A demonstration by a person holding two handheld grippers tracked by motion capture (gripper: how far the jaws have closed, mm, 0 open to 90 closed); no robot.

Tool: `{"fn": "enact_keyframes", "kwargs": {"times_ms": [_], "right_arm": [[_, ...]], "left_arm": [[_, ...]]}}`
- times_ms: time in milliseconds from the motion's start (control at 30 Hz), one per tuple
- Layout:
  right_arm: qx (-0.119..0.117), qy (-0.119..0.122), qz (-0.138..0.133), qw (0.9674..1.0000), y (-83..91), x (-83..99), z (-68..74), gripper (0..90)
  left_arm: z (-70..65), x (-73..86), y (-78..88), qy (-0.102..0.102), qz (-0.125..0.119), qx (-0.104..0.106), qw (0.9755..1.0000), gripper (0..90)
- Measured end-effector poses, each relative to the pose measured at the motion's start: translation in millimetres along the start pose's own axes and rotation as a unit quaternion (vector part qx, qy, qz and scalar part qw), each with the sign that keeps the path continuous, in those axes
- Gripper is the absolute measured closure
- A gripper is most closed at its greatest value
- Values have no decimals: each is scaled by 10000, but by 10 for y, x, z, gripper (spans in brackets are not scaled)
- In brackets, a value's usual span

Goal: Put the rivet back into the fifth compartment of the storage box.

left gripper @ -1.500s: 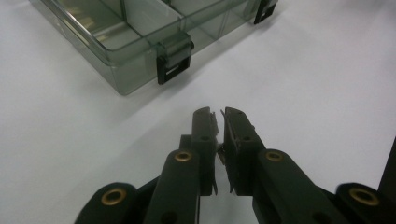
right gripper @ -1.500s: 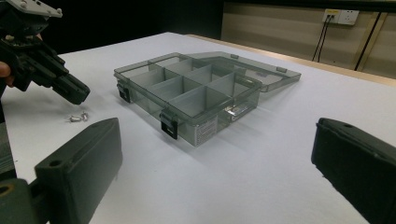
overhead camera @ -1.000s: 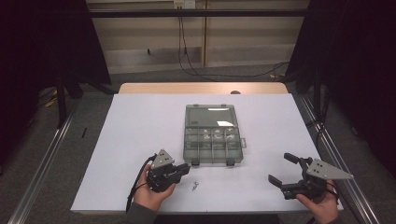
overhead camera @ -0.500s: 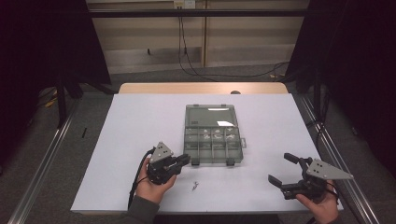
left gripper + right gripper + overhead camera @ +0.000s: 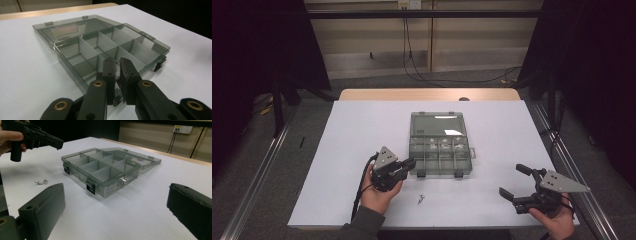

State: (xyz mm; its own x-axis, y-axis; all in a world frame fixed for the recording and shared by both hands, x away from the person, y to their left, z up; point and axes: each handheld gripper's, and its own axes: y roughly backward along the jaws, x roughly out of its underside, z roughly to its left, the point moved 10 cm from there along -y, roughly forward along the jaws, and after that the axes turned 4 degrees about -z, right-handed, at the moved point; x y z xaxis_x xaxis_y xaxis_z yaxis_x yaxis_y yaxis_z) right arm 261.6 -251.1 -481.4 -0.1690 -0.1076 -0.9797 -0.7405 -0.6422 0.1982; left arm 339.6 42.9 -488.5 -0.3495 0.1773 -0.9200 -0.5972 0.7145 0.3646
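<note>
1. From above, the open organizer box (image 5: 440, 145) sat mid-table; loose screws (image 5: 420, 199) lay in front of it, just beside my left gripper (image 5: 408, 165).
2. Along my left gripper (image 5: 117, 65), jaws were clenched; whether something was pinched, I couldn't tell.
3. My right gripper (image 5: 115, 202) stayed released, box label (image 5: 110, 189) unreadable, screws (image 5: 41, 182) nearby.

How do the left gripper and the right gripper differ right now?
The left gripper has its black jaws nearly together, apparently pinching something small; the right gripper holds its jaws wide apart with nothing between them. The left one sits at the smoky clear plastic compartment box's near left corner; the right one hangs well off to the box's right. Both are hand-held.
</note>
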Motion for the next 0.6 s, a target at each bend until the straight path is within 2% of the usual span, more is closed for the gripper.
{"fn": "enact_keyframes", "kwargs": {"times_ms": [267, 300, 600], "right_arm": [[-112, 5, 58, 9999, 2, 9, 16, 13], [-36, -5, 2, 10000, -8, 2, 7, 13], [-33, 9, 5, 10000, -3, 1, 10, 13]], "left_arm": [[43, -13, -60, 51, -68, -45, 10000, 832], [49, -12, -69, 58, -72, -51, 9999, 832], [102, 21, -159, -35, -26, -156, 9999, 830]]}}
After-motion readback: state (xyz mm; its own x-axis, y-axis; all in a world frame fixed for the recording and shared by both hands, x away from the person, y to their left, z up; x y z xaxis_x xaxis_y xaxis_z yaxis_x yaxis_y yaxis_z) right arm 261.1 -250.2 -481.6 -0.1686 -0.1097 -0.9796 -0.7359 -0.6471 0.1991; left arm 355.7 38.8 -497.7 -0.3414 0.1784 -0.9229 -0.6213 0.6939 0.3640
